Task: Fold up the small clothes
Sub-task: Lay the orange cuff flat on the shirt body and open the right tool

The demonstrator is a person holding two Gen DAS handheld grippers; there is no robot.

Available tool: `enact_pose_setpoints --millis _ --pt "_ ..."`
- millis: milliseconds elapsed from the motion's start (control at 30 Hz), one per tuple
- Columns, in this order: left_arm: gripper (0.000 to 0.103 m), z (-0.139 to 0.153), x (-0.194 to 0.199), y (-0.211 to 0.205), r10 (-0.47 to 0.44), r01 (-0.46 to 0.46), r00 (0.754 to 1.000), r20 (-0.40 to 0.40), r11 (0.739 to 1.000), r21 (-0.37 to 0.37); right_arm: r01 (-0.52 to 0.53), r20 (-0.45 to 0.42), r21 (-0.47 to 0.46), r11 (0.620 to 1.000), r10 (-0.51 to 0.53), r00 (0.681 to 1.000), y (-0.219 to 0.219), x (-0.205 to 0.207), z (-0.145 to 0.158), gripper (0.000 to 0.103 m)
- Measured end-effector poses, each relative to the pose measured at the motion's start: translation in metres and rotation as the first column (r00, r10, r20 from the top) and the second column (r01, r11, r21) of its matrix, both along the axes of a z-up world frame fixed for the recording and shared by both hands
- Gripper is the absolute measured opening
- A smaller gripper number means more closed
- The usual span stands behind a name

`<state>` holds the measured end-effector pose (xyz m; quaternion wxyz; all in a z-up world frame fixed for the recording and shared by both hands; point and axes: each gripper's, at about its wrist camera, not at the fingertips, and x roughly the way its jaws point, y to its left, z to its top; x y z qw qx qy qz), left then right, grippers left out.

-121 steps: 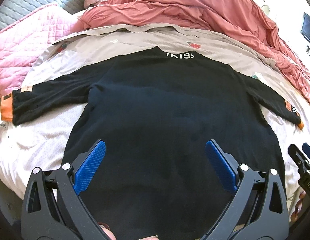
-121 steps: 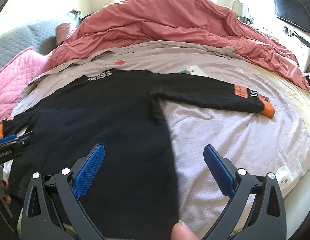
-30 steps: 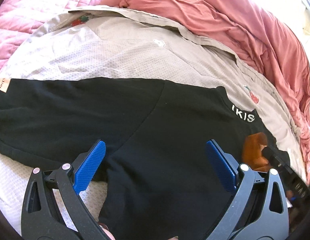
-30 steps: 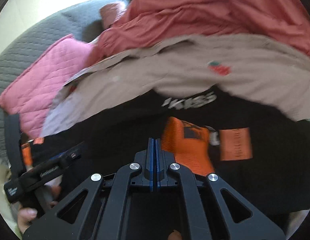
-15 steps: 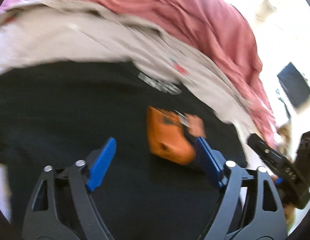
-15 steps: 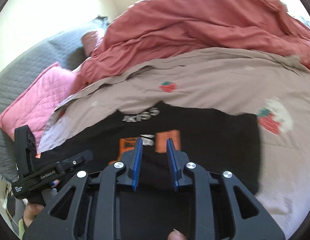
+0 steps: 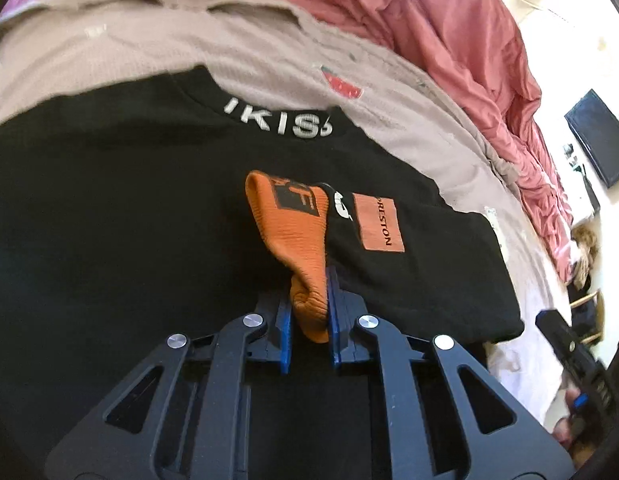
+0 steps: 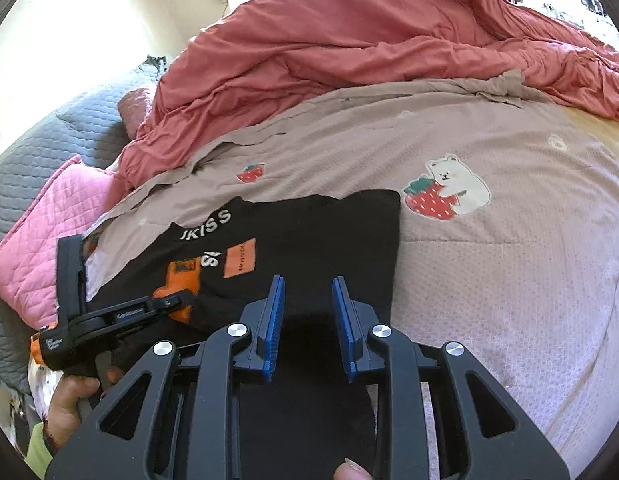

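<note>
Your left gripper (image 7: pixel 309 316) has its jaws closed on the orange cuff (image 7: pixel 293 232) of the black sweater (image 7: pixel 109 240), centre frame on the bed (image 8: pixel 509 280). Your right gripper (image 8: pixel 307 332) jaws stand partly open, holding nothing.

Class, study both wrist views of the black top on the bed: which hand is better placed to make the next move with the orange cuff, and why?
Left. The left gripper is already shut on the orange cuff, which lies over the black top. The right gripper is open, holding nothing.
</note>
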<state>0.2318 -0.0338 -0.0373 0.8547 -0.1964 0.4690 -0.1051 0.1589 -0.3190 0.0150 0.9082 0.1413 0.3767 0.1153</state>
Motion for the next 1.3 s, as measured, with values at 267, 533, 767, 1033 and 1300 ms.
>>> enact_pose_setpoints --millis 267,533,767,1033,1300 --pt "0.007 0.038 -0.019 0.051 0.100 -0.113 0.982 0.161 0.991 0.077 -0.043 -0.007 -0.021 0.999 0.043 0.999 0.028 0.007 -0.001 0.025" --pt "0.007 0.048 -0.033 0.111 0.195 -0.209 0.969 0.153 0.974 0.084 -0.091 -0.033 -0.088 0.992 0.088 0.996 0.064 0.017 -0.005 0.025" --pt "0.007 0.023 -0.028 0.115 0.204 -0.212 0.976 0.078 0.972 0.102 -0.092 -0.034 -0.173 0.981 0.087 0.996 0.082 0.031 -0.004 0.025" --pt "0.009 0.020 -0.032 0.124 0.207 -0.210 0.977 0.051 0.974 0.086 -0.140 -0.057 -0.236 0.962 0.130 0.990 0.109 0.053 -0.020 0.026" --pt "0.011 0.022 -0.037 0.150 0.287 -0.291 0.956 0.053 0.949 0.123 -0.084 -0.174 -0.255 0.963 0.040 0.984 0.088 0.079 -0.057 0.025"
